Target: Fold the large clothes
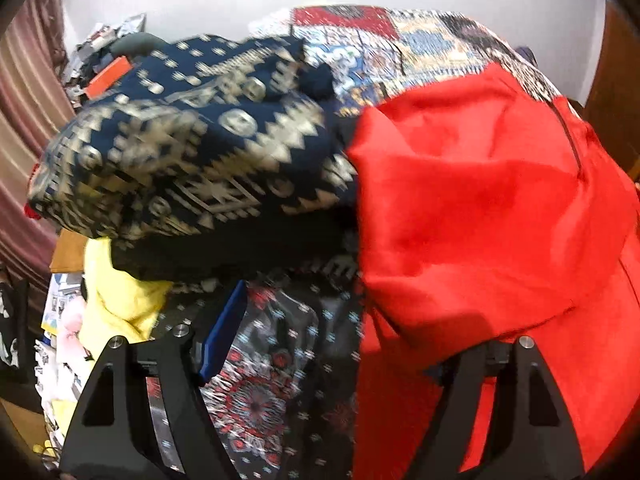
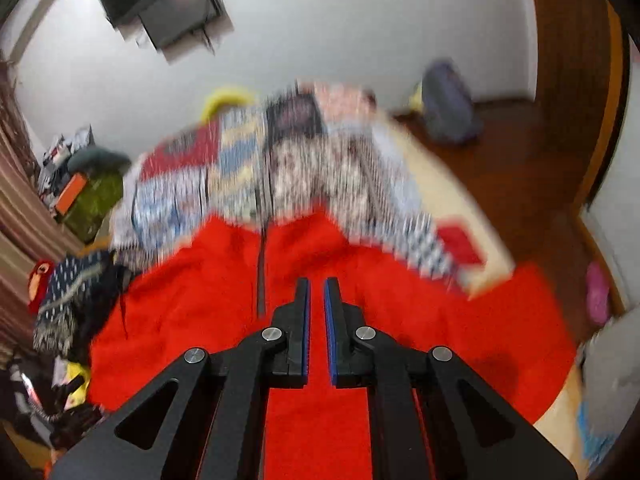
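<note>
Left gripper [image 1: 320, 344] spreading wide, jaws far apart, one blue-padded finger [image 1: 222, 330] showing, the other finger's tip lying hidden under the red cloth [image 1: 480, 200]. Right gripper [image 2: 317, 320] hovering over the red cloth, fingers [image 2: 306, 320] nearly meeting, only a narrow slit between the blue pads, nothing caught there.

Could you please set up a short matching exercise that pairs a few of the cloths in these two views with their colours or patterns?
Things:
1. Garment under the right gripper
2. Bundle on top of the pile, left wrist view
3. Bedspread at the back
4. Cloth low on the left, left wrist view

Colours:
A. Navy with a gold print
B. Plain red
C. Yellow
D. Patchwork of red, blue and white

Pairs: 1-B, 2-A, 3-D, 4-C
</note>
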Demonstrator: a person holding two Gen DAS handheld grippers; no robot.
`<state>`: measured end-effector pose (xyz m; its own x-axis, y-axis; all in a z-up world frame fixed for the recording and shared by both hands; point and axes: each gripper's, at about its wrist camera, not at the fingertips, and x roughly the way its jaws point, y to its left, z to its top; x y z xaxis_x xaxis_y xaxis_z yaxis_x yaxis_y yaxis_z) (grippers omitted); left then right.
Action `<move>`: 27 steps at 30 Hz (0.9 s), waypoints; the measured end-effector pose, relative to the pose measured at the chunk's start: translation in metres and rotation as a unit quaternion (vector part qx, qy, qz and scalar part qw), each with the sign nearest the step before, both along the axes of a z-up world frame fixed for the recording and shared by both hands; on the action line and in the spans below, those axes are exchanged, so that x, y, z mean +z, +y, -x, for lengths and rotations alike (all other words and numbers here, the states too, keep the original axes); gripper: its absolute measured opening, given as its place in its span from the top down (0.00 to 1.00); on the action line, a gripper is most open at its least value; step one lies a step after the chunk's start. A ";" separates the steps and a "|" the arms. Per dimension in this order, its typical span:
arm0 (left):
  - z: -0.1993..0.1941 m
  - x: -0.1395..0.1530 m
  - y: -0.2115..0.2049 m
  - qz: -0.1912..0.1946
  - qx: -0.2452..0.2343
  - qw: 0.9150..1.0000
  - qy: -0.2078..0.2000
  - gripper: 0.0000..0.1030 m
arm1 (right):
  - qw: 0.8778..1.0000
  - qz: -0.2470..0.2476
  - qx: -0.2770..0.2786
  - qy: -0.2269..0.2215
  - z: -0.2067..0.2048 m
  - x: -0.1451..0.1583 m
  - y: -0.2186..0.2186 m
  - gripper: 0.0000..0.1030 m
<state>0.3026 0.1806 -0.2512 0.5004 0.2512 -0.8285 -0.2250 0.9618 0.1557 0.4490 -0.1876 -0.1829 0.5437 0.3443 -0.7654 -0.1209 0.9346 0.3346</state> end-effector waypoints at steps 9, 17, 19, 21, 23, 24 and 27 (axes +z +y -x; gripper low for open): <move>0.001 -0.020 -0.018 0.024 -0.008 0.999 0.025 0.27 | 0.982 -0.061 -0.007 0.179 0.016 -0.111 0.000 0.59; 0.015 -0.022 -0.003 0.059 -0.006 0.998 0.015 0.27 | 0.987 -0.071 -0.057 0.134 -0.003 -0.122 0.002 0.60; 0.015 -0.026 0.001 0.080 -0.009 0.997 0.018 0.26 | 0.990 -0.059 -0.063 0.115 -0.006 -0.121 0.006 0.76; 0.011 -0.027 0.005 0.098 -0.002 0.995 0.019 0.26 | 0.991 -0.040 -0.064 0.109 -0.011 -0.123 0.013 0.94; 0.007 -0.027 0.008 0.116 0.009 0.993 0.020 0.27 | 0.992 -0.049 -0.067 0.098 -0.012 -0.115 0.012 0.95; 0.005 -0.026 0.009 0.117 0.013 0.993 0.019 0.27 | 0.993 -0.048 -0.067 0.080 -0.010 -0.106 0.011 0.96; 0.002 -0.014 0.004 0.080 0.018 0.997 0.005 0.27 | 0.997 -0.044 -0.069 0.016 -0.004 -0.068 0.007 0.96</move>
<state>0.3007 0.1850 -0.2650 0.4857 0.1327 -0.8640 -0.2597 0.9657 0.0023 0.4529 -0.1809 -0.2506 0.5663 0.3346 -0.7533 0.0188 0.9084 0.4176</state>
